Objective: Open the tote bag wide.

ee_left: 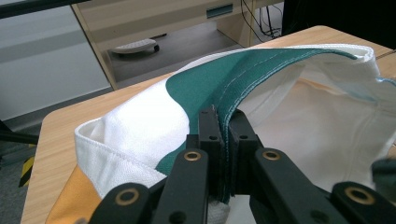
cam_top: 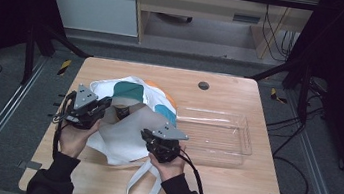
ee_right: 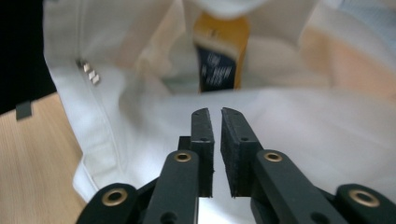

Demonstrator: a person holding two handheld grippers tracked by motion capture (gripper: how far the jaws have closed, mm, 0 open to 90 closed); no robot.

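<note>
White canvas tote bag with teal and orange patches [cam_top: 129,116] lies on the light wooden table [cam_top: 229,185], left of centre, mouth turned toward the person, one long white handle loop [cam_top: 140,188] trailing off the near edge.

Left gripper [cam_top: 101,105]: jaws clamped on the bag's teal-trimmed upper rim [ee_left: 243,77]. In the left gripper view the stitched hem runs straight down between the two black pads, held up off the lower panel so the mouth stands open.

Right gripper [cam_top: 147,135]: at the bag's near lower edge, pointing into the opening. In the right gripper view the jaws stand almost together, a thin gap between them, nothing visibly pinched; the white fabric lies beneath and beyond them. Cannot tell whether they touch the cloth.

Inside the bag, deep in the opening: an upright orange-yellow packet with a dark blue label [ee_right: 219,56]. Print too blurred to read.

Clear rectangular plastic tray [cam_top: 215,133] sits just right of the bag, apparently empty.

Progress, as judged: the bag is opened and held, which looks like the preparatory part. The packet is not yet gripped. If the aim is to draw it out, what remains is the reach inside, the grip, the withdrawal, and probably placement in the tray. Early stage.
</note>
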